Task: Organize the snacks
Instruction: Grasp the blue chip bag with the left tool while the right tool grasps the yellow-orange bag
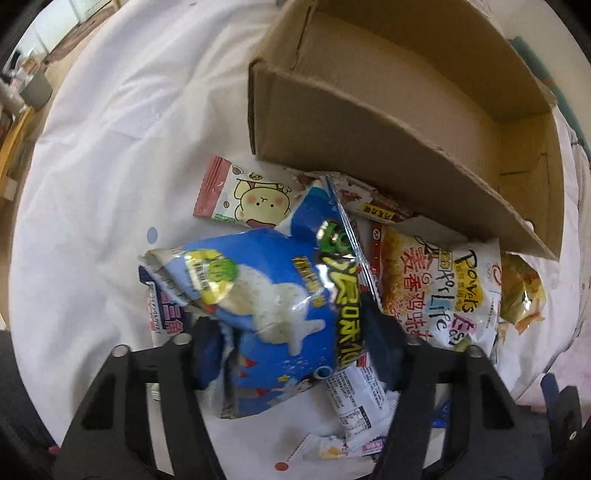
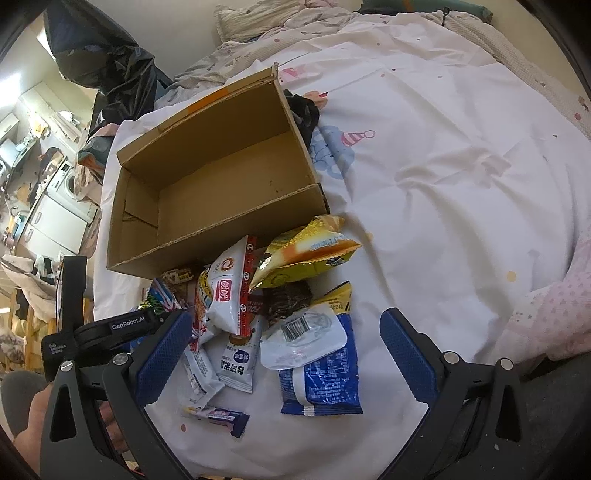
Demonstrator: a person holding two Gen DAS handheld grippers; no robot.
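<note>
My left gripper is shut on a blue snack bag and holds it above the pile of snacks. Behind it lies an open, empty cardboard box. A white chicken-flavour bag and a cartoon-print packet lie under and beside the blue bag. My right gripper is open and empty above the pile, over a blue and white packet. In the right wrist view the box stands behind a yellow bag and a white and red bag.
Everything lies on a white printed bedsheet. A black plastic bag and rumpled bedding sit beyond the box. A pink dotted blanket lies at the right. A washing machine and clutter are off the bed's left side.
</note>
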